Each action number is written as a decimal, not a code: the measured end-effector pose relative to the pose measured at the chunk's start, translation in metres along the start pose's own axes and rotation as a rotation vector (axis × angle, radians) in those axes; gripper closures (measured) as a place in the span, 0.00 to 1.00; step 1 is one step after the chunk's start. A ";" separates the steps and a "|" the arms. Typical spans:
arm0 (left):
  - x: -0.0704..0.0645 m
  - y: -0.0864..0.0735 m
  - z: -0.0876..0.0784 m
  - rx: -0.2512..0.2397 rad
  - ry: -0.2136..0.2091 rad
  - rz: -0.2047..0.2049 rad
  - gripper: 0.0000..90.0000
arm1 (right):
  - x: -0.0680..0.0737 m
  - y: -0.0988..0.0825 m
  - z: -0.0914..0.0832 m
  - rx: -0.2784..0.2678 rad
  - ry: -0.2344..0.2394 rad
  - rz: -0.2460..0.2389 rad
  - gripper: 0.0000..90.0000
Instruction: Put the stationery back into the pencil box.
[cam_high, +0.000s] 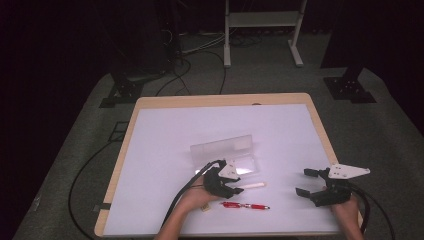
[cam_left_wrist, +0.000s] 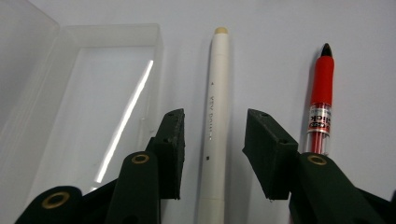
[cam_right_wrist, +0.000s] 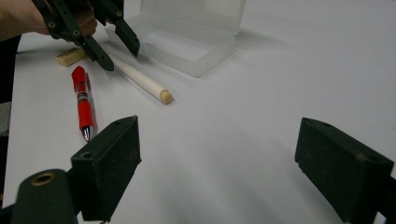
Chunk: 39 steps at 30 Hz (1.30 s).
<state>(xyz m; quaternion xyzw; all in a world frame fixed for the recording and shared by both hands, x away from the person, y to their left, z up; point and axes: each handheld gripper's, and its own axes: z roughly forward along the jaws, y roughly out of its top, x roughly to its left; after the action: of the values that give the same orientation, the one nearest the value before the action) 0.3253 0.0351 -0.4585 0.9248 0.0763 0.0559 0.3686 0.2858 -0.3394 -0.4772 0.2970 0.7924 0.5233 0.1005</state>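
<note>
A white stick-shaped pen (cam_high: 252, 185) (cam_left_wrist: 215, 107) (cam_right_wrist: 142, 80) lies on the white table top (cam_high: 200, 120). My left gripper (cam_high: 237, 187) (cam_left_wrist: 212, 154) (cam_right_wrist: 122, 58) straddles it low over the table, one jaw on each side, with a gap between pads and pen; it is open. A red pen (cam_high: 245, 205) (cam_left_wrist: 321, 93) (cam_right_wrist: 82, 100) lies parallel, just outside one jaw. A clear plastic box (cam_high: 227, 150) (cam_left_wrist: 93, 93) (cam_right_wrist: 187, 42) stands with its lid up on the other side. My right gripper (cam_high: 303, 182) (cam_right_wrist: 215, 172) rests wide open and empty at the right.
A small beige eraser (cam_high: 204, 207) (cam_right_wrist: 70, 56) lies near the left hand at the table's front edge. Cables trail from both grippers off the near edge. Beyond the table stand a metal frame (cam_high: 260, 30) and dark stands on a grey floor.
</note>
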 end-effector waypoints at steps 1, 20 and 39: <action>0.000 0.000 0.001 0.002 -0.008 0.003 0.65 | 0.000 0.000 0.000 0.000 0.000 0.000 0.15; 0.000 0.001 0.008 0.046 -0.025 0.019 0.85 | 0.000 0.000 0.000 -0.004 -0.003 -0.002 0.15; -0.004 0.004 -0.003 0.028 0.004 0.040 0.88 | 0.000 0.000 -0.001 -0.005 -0.003 -0.002 0.15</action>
<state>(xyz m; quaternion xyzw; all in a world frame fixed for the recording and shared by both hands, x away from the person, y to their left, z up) 0.3215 0.0332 -0.4537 0.9311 0.0596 0.0641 0.3542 0.2855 -0.3398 -0.4770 0.2966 0.7913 0.5247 0.1030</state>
